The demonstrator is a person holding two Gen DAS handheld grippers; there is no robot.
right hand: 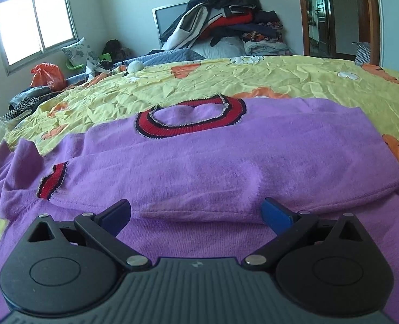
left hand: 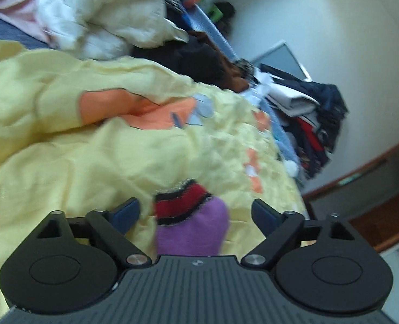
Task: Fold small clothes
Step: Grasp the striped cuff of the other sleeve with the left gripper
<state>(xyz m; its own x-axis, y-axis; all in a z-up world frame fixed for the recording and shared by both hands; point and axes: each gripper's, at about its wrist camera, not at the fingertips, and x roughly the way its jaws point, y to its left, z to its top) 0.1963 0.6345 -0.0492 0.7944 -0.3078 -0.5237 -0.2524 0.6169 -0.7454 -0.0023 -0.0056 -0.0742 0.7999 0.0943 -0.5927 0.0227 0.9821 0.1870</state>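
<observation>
- The right tongs [right hand: 196, 212] sit nearest in the right wrist view, their two blue-padded fingers [right hand: 276, 214] spread wide apart and holding nothing.
- Directly under and ahead of them lies a small purple sweater [right hand: 199, 162], spread on a bed with its lower part folded up into a soft ridge just beyond the fingertips.
- One sleeve is folded across the sweater's front; its red and black striped cuff [right hand: 51, 181] lies at the left side of the garment.
- Farther along, the sweater's round red and black collar [right hand: 191, 120] faces away from the camera.
- The sweater rests on a wrinkled yellow bedsheet [right hand: 294, 81] printed with orange and white shapes.
- In the blurred left wrist view, the left tongs [left hand: 195, 212] are likewise spread wide, and the purple sleeve end with its striped cuff lies between the two fingers without being pinched.
- Beyond that cuff, the yellow sheet bunches up, and crumpled cream fabric [left hand: 102, 16] lies heaped past it.
- At the far edge of the bed, a tall pile of clothes [right hand: 226, 24] in dark, red and white tones leans against the wall.
- An orange plastic bag [right hand: 48, 75] sits below a bright window [right hand: 34, 19]; its contents cannot be seen.
- An open wooden doorway [right hand: 331, 13] stands at the far right.
</observation>
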